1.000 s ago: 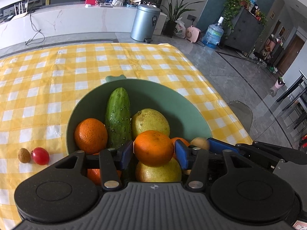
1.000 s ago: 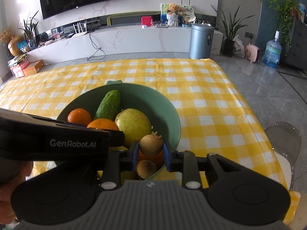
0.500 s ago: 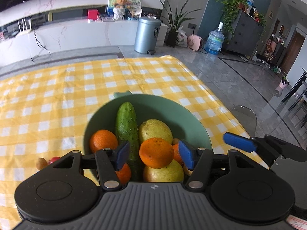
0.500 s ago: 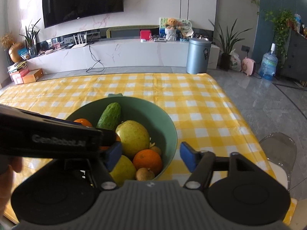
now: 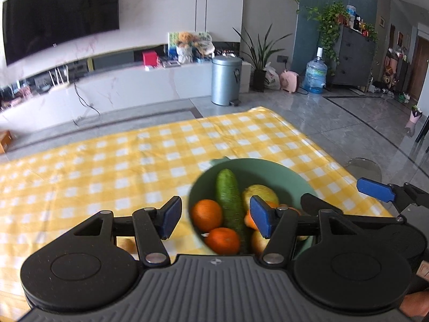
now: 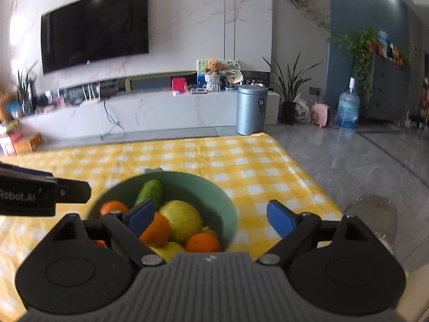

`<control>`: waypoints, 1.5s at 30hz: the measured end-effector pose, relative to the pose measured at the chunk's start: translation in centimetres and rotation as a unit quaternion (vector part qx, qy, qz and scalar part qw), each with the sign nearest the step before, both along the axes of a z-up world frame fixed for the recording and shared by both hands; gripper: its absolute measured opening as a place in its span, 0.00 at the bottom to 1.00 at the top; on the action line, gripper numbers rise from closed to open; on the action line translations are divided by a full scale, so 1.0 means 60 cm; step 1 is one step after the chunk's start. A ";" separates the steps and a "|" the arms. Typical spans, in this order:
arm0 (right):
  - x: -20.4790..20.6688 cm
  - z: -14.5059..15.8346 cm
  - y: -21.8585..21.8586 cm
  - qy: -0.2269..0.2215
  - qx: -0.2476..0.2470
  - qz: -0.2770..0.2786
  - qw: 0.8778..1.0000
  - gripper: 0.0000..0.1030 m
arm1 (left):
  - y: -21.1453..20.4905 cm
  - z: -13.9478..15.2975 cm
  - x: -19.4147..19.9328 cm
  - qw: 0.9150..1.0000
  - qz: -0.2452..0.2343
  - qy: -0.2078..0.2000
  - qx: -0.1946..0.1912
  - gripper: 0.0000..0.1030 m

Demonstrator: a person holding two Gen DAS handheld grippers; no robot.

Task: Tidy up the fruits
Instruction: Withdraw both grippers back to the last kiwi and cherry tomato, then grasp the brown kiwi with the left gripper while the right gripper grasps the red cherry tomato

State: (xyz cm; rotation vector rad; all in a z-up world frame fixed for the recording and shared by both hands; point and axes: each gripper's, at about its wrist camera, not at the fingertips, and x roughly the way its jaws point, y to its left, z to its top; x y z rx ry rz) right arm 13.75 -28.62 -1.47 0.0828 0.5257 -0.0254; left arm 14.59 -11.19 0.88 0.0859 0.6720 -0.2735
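Note:
A green bowl (image 5: 270,169) stands on the yellow checked tablecloth (image 5: 134,166) near the table's right edge. It holds a cucumber (image 5: 228,196), oranges (image 5: 206,214) and yellow-green pears (image 5: 258,191). My left gripper (image 5: 217,218) is open and empty, raised above the bowl's near left side. In the right wrist view the bowl (image 6: 225,206) shows the cucumber (image 6: 150,191), an orange (image 6: 202,242) and a pear (image 6: 182,221). My right gripper (image 6: 211,218) is open and empty above the bowl's near right side.
A small brown fruit (image 5: 128,244) lies on the cloth left of the bowl, partly hidden by my left gripper. The table's right edge drops to a grey tiled floor (image 6: 362,166). A clear chair (image 6: 375,214) stands beside the table. The left gripper body (image 6: 40,194) shows at the left.
Both grippers let go of their fruit into the bowl, opened, and pulled up and back. The left one held an orange, the right one a small brown fruit.

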 end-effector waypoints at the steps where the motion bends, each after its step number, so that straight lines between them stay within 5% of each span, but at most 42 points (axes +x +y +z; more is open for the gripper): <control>1: -0.005 0.002 0.006 -0.005 0.008 -0.001 1.000 0.85 | 0.006 0.003 -0.004 1.000 0.001 -0.004 0.005 0.67; 12: -0.046 0.015 0.086 -0.037 0.051 0.040 0.997 0.89 | 0.073 0.014 -0.037 0.998 0.035 -0.034 0.046 0.67; 24: -0.050 -0.012 0.181 -0.008 0.025 0.100 0.995 0.89 | 0.185 -0.020 -0.026 0.996 0.086 0.002 -0.019 0.67; 32: -0.034 -0.034 0.252 -0.015 -0.038 0.140 0.989 0.88 | 0.219 -0.063 -0.012 0.995 0.089 0.033 -0.025 0.67; 38: -0.010 -0.058 0.279 0.000 -0.042 0.171 0.984 0.88 | 0.240 -0.084 0.000 0.994 0.092 0.049 -0.035 0.64; 41: 0.004 -0.071 0.289 0.014 -0.057 0.175 0.983 0.79 | 0.252 -0.100 0.011 0.992 0.089 0.069 -0.054 0.50; 45: 0.024 -0.091 0.295 0.039 -0.056 0.180 0.981 0.66 | 0.257 -0.123 0.023 0.990 0.079 0.091 -0.072 0.45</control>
